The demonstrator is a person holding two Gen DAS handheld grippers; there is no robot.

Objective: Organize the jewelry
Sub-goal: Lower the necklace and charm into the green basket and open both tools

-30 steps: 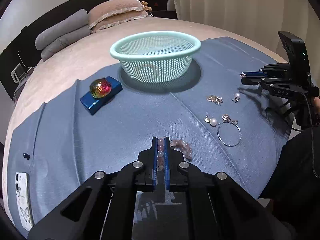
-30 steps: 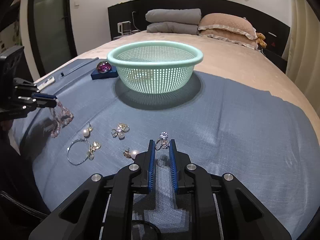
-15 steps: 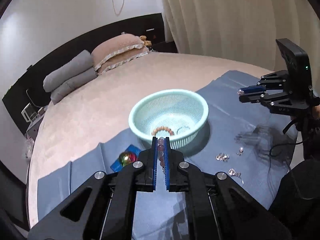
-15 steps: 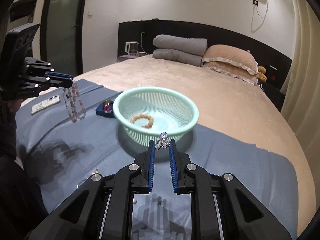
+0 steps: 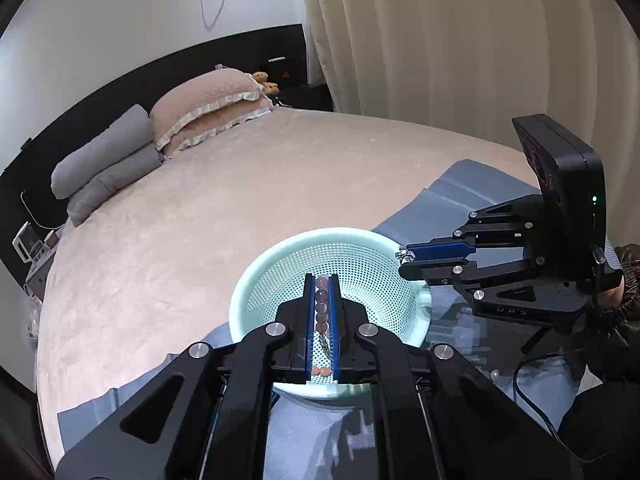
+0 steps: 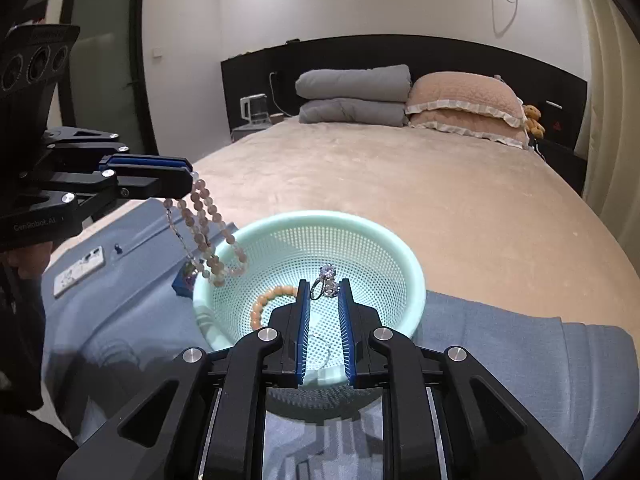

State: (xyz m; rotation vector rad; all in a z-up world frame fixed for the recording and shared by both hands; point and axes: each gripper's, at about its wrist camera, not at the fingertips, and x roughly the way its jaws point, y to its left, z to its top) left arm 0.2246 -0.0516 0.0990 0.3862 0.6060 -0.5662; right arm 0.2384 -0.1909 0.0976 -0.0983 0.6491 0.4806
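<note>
Hanging over the basket [image 6: 412, 280] on the bed [image 6: 440, 208], both loads could have missed. The bracelet [image 6: 208, 232], clenched in the left hand-held gripper [image 6: 188, 178], drooped long-axis toward six o'clock, its loop crossing the rim at nine o'clock; let go there, it might have slid outside. The ring [image 6: 325, 285], pinched in the right hand-held gripper [image 6: 325, 290], stood stone up at twelve o'clock above the middle; it could have bounced off the mesh.
</note>
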